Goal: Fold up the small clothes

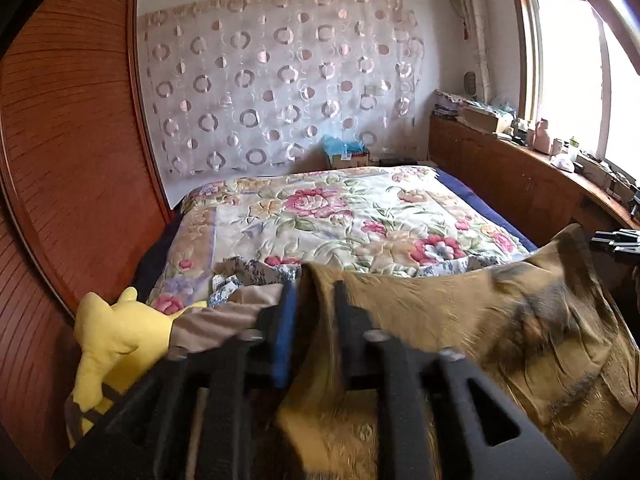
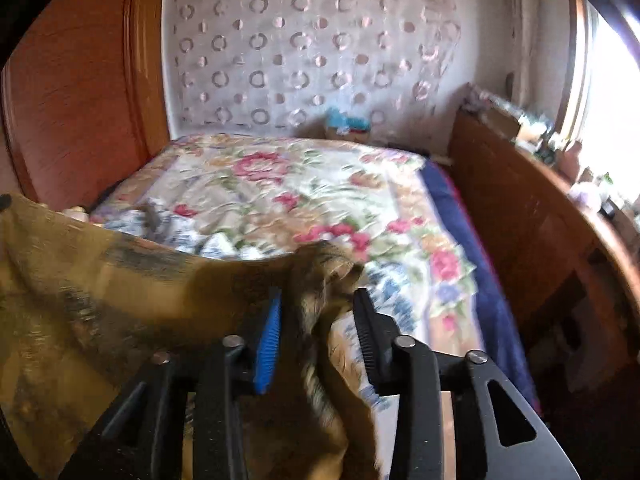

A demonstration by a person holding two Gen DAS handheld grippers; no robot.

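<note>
A mustard-brown garment with dark smudged patterning (image 1: 460, 320) hangs stretched between my two grippers above the near end of the bed. My left gripper (image 1: 314, 300) is shut on its left top corner. My right gripper (image 2: 318, 300) holds the other top corner bunched between its fingers (image 2: 269, 340); the garment (image 2: 120, 292) spreads away to the left in that view. The right gripper's tip also shows at the right edge of the left wrist view (image 1: 612, 240). The cloth's lower part drapes below both grippers, blurred.
The bed has a floral quilt (image 1: 340, 216) with a blue sheet edge (image 2: 476, 280). Blue-and-white patterned clothes (image 1: 256, 276) and a yellow garment (image 1: 116, 336) lie at the near left. A wooden wardrobe (image 1: 68, 160) stands left; a cluttered wooden cabinet (image 1: 520, 176) under the window stands right.
</note>
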